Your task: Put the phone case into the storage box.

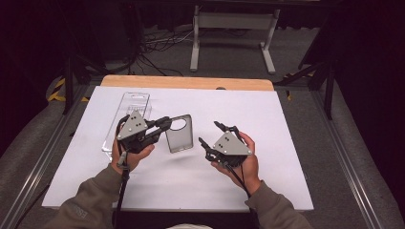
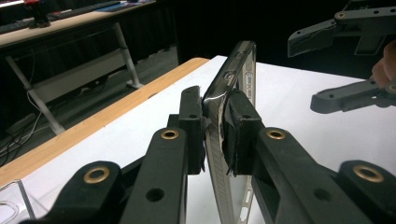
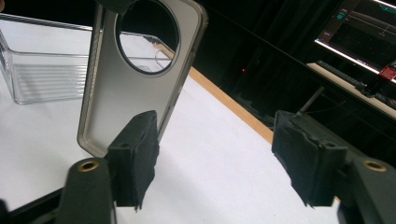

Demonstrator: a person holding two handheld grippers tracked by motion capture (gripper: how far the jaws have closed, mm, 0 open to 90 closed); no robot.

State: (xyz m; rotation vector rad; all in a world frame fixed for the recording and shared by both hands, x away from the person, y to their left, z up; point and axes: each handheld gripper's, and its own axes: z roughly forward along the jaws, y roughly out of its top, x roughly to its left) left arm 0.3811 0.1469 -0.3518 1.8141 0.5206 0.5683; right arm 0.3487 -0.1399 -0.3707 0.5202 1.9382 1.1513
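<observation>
left gripper holds a clear phone case, right gripper stands open beside it

high view: the left gripper [image 1: 160,130] sits left of centre in the frame, its jaws closed on the upper edge of a translucent phone case [image 1: 179,133] with a round camera cutout. the case hangs over the white table [image 1: 267,119], near the middle of the picture. the right gripper [image 1: 210,133] is just right of the case, its jaws spread and nothing between them. a clear plastic package tray [image 1: 131,107] lies flat at the upper left of the table, behind the left gripper.

left gripper view: the two black jaws pinch the phone case [image 2: 233,74] edge-on at the centre of the frame, pads pressed against both faces. the right gripper [image 2: 327,70] shows at the upper right, apart from the case, its fingers well parted.

right gripper view: the phone case [image 3: 126,93] stands upright at the upper left, its round cutout near the top. the gripper's own jaws are wide apart; the left pad [image 3: 135,154] overlaps the case's lower corner in the picture, and whether it touches is unclear. the package tray [image 3: 42,70] sits at the far left.
</observation>
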